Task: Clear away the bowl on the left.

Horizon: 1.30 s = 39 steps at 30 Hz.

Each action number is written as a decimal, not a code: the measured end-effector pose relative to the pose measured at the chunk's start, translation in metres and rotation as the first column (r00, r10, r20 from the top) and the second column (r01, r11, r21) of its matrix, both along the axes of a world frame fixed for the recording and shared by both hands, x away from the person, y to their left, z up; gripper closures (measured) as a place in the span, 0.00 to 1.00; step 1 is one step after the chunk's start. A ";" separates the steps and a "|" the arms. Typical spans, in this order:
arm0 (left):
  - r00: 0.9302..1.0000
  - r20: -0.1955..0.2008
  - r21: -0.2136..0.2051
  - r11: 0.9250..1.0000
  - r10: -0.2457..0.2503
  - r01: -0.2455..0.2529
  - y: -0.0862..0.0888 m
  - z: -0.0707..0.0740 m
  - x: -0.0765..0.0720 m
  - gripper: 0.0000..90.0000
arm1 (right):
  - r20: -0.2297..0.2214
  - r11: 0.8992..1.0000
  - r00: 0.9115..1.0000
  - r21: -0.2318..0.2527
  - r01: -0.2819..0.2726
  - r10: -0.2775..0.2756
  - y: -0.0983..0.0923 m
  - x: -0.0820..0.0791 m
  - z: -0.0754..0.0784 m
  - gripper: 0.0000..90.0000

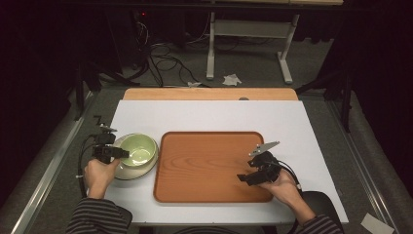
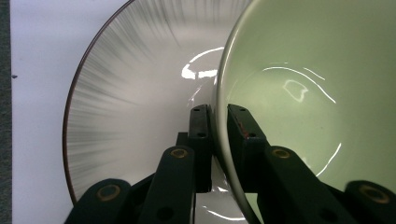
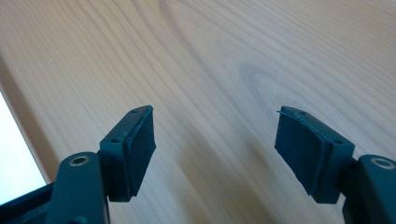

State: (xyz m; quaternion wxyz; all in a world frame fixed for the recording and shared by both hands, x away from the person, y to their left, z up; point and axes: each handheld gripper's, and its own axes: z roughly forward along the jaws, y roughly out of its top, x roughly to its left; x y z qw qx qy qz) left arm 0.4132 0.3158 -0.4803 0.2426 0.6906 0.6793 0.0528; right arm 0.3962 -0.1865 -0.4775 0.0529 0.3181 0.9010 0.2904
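A pale green bowl (image 1: 139,148) sits on a white plate (image 1: 127,171) with a dark rim, left of the wooden tray (image 1: 204,161). My left gripper (image 1: 121,153) is shut on the bowl's near-left rim. In the left gripper view the bowl (image 2: 317,93) has its wall pinched between the two pads, one inside and one outside, over the plate (image 2: 130,93). My right gripper (image 1: 245,178) hovers over the tray's near-right part, open with nothing between its pads. The right gripper view shows the wood grain of the tray (image 3: 210,60) under the wide-apart jaws.
The tray, plate and bowl lie on a white sheet (image 1: 214,114) over the table. A strip of bare wood (image 1: 209,94) runs along the far edge. Beyond it are a metal frame stand (image 1: 248,44), cables (image 1: 165,63) and scraps of paper (image 1: 232,79) on the floor.
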 end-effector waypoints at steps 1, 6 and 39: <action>1.000 0.000 -0.002 1.000 -0.001 0.001 0.000 0.000 0.000 0.90 | -0.001 1.000 1.000 -0.005 0.001 -0.001 0.000 0.000 0.000 0.34; 1.000 -0.002 -0.030 0.999 0.011 -0.011 0.004 -0.001 0.000 0.93 | 0.001 1.000 1.000 0.000 0.000 0.000 0.000 0.000 0.000 0.34; 0.988 0.150 -0.100 0.995 0.031 -0.016 0.012 0.030 -0.015 0.92 | 0.005 1.000 1.000 0.000 -0.005 0.005 0.001 -0.001 0.000 0.34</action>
